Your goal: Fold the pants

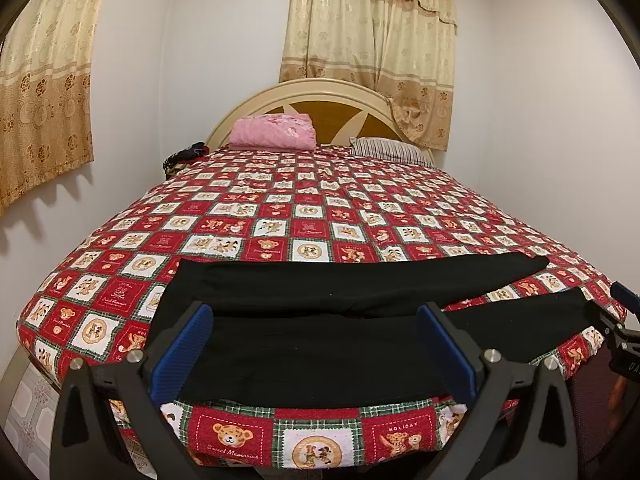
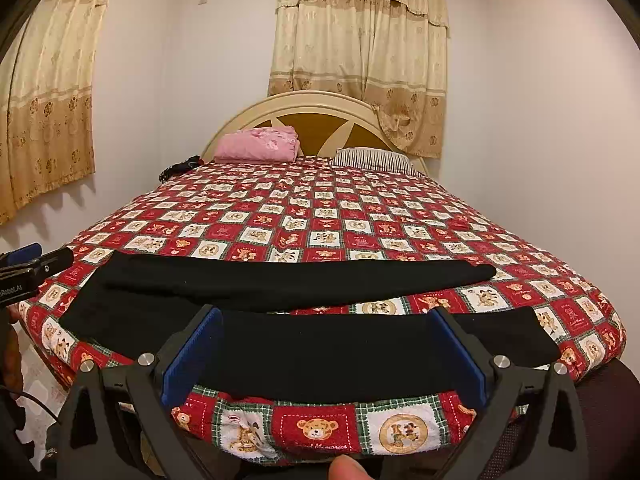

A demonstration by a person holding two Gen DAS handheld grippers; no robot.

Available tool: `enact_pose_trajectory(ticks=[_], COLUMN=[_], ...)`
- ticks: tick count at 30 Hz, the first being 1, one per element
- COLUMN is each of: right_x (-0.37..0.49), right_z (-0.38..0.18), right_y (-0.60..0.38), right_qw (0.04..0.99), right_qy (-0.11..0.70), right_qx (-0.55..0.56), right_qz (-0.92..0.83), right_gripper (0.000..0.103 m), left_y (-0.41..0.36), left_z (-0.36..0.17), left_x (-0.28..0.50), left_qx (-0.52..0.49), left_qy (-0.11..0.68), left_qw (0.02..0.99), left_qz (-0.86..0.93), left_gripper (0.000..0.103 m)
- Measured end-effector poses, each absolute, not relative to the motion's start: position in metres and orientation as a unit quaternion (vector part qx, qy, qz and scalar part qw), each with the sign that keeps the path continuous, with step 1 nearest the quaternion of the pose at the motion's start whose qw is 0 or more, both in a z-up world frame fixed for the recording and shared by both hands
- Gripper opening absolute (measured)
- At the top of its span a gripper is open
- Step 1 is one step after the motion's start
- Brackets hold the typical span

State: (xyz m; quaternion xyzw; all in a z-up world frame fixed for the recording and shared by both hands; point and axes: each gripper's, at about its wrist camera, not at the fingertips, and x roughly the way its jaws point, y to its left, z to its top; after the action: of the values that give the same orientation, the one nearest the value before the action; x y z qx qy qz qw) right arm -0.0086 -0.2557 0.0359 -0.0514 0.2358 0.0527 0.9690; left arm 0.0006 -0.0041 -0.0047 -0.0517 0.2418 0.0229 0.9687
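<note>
Cream curtains point(image 1: 372, 40) and a rounded headboard point(image 1: 316, 96) back a bed point(image 1: 280, 216) dressed in a red-and-white teddy-bear quilt, where your black pants point(image 1: 320, 300) lie spread along the near edge, just ahead of both tongs. From the left tongs point(image 1: 314, 346), whose blue pads stand wide apart with nothing between them, the waist end sits directly in front and the two legs run off to the right, splayed with a wedge of quilt showing between them. From the right tongs point(image 2: 326, 350), equally wide and empty, the nearer leg lies straight ahead and its hem ends to the right; the farther leg stretches beyond it. No fold looks begun.

Further from the tongs, a folded pink blanket point(image 1: 274, 132) and a striped pillow point(image 1: 388, 150) rest by the headboard, well clear of the work.

Risks from here, as a judgement: the dark cloth hides its own edges, so you may pinch a single layer, or catch the quilt beneath along with it and drag the cover. The nearer leg lies close to the mattress edge and could slide off if tugged toward you.

Readable writing: "Sweet Memories" and "HOLIDAY" on quilt squares nearest the tongs; "Robot.AI", partly cut off, on the left tongs' body seen from the right view.
</note>
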Motion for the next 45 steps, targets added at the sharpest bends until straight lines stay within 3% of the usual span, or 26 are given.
enact_pose_trajectory(ticks=[45], right_x=[-0.004], right_z=[0.029], right_y=[-0.256], right_qw=[0.966], right_qy=[0.247], right_qx=[-0.051], right_qz=[0.051], right_gripper=[0.102], left_y=[0.008], left_z=[-0.008], left_x=[0.001], left_qx=[-0.046], left_qy=[0.240], left_qw=[0.969], left_qz=[0.031], left_gripper=[0.103])
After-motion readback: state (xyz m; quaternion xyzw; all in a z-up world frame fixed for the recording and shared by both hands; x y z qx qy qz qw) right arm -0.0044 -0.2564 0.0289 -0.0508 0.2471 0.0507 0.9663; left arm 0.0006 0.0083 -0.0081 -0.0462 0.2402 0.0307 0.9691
